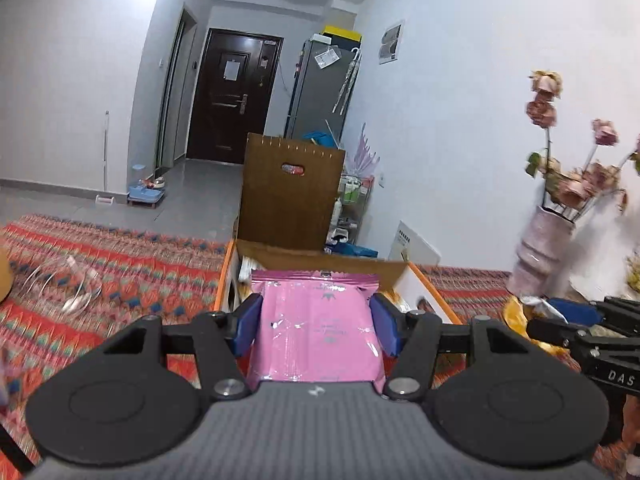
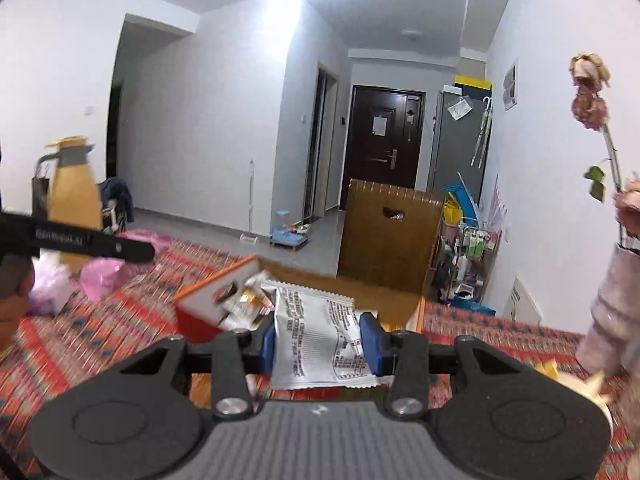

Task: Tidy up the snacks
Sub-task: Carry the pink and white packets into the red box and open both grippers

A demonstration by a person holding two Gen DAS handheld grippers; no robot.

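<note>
My left gripper [image 1: 316,320] is shut on a pink snack packet [image 1: 316,332], held just in front of an open cardboard box [image 1: 320,260] with orange edges on the patterned tablecloth. My right gripper [image 2: 324,344] is shut on a white snack packet [image 2: 316,340] with black print, held over the near side of the same box [image 2: 216,296], which holds several snack packets [image 2: 244,304]. The right gripper's body shows at the right edge of the left wrist view [image 1: 600,336]. The left gripper's body shows at the left of the right wrist view [image 2: 80,240].
A pink vase with dried roses [image 1: 540,252] stands right of the box. A clear glass bowl [image 1: 64,284] sits to the left. Pink bags [image 2: 100,276] and a yellow jug [image 2: 74,196] lie left. A brown chair back [image 1: 290,196] stands behind the table.
</note>
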